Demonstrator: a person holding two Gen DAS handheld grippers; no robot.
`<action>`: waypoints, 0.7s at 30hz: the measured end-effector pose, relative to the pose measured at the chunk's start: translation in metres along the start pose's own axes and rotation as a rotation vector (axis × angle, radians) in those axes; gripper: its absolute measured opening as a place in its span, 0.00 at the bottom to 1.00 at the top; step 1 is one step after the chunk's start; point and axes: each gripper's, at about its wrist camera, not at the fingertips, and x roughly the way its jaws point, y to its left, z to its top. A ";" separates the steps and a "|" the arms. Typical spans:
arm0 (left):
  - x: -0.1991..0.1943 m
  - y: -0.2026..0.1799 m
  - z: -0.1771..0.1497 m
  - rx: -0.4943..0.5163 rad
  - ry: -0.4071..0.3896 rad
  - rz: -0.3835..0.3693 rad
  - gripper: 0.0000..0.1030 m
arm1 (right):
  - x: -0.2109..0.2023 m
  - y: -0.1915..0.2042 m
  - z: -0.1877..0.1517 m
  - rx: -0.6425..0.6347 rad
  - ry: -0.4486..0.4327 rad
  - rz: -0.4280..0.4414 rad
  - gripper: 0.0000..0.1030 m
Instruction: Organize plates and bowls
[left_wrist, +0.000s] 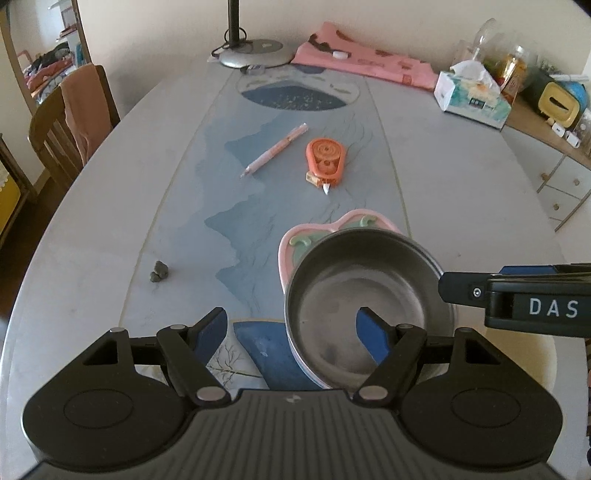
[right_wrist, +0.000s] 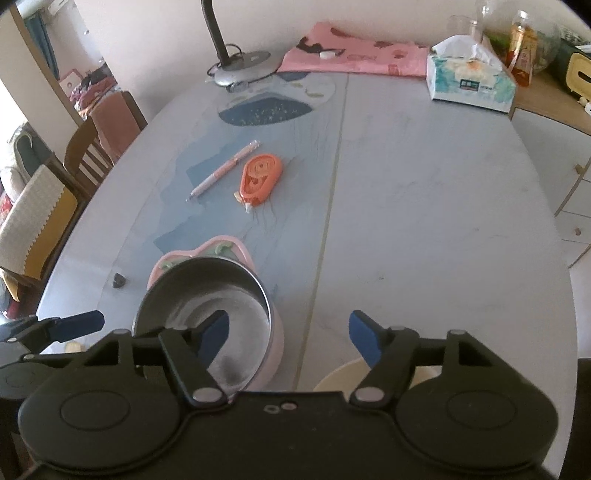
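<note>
The round stainless-steel bowl (left_wrist: 369, 306) sits nested on the pink strawberry-shaped plate with the green leaf trim (left_wrist: 332, 230), near the front edge of the grey-blue patterned counter (left_wrist: 461, 177). The stacking looks deliberate: the deeper vessel rests on the flatter one, so the pair takes one spot and can be handled together. In the right wrist view the pink rim (right_wrist: 218, 245) pokes out behind the steel bowl (right_wrist: 207, 306), which overhangs toward the viewer, so the bowl does not look centred on the plate.

The left claw (left_wrist: 291, 334) is spread wide, pinching nothing; its right blue pad appears in front of the bowl's interior, and whether it touches the metal cannot be told. The right claw (right_wrist: 290, 338) is likewise spread and empty, its left pad seen against the bowl and its right pad over a pale cream round plate (right_wrist: 347, 373) that lies at the counter's near edge, just beside the stack. In the left view that cream plate (left_wrist: 517, 354) shows under the right claw's black body. With both claws gaping close to the dishes, the likely reading is that the stack is set and the cream plate is the remaining piece to bring in.

Farther up the counter lie a pink pen (left_wrist: 275, 149) and an orange correction-tape dispenser (left_wrist: 325, 158), well apart from the dishes, so they should not obstruct any sliding or lifting. A small dark lump (left_wrist: 159, 271) sits to the left of the stack.
</note>
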 end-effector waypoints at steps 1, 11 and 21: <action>0.002 0.000 0.000 -0.002 0.002 0.006 0.74 | 0.003 0.000 0.000 -0.001 0.003 -0.002 0.66; 0.018 0.000 0.000 -0.012 0.031 0.006 0.37 | 0.020 0.007 -0.003 -0.034 0.038 0.007 0.36; 0.021 -0.006 0.001 0.001 0.057 0.011 0.13 | 0.022 0.013 -0.005 -0.049 0.044 -0.002 0.12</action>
